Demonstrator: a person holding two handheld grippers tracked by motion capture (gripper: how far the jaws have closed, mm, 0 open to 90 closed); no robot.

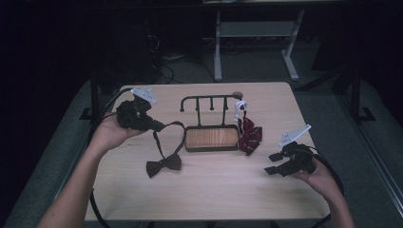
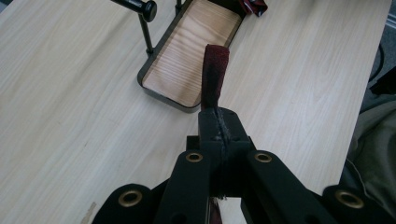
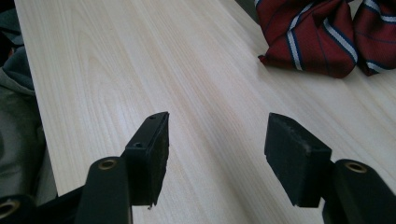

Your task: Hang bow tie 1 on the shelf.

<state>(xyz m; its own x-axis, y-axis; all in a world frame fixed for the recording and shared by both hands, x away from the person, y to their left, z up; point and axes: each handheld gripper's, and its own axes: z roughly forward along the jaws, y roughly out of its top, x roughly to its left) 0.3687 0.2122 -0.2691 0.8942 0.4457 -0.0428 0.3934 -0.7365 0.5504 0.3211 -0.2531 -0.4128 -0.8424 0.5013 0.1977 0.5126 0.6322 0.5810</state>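
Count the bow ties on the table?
2. A dark bow tie lies left of the rack's tray, its strap clamped in the left gripper. A red striped bow tie sits at the rack's right end.

From the high view we look forward and down on the whole light wooden table (image 1: 209, 190), forearms entering from the bottom corners. In the left gripper view we ride close behind closed black jaws, facing across the tabletop toward the black-rimmed, wood-floored tray (image 2: 187, 60) in the upper centre; we find that tray at mid-frame from above. In the right gripper view we sit low over the tabletop, facing the red striped bow tie (image 3: 322, 32) at the upper right, just right of the tray from above.
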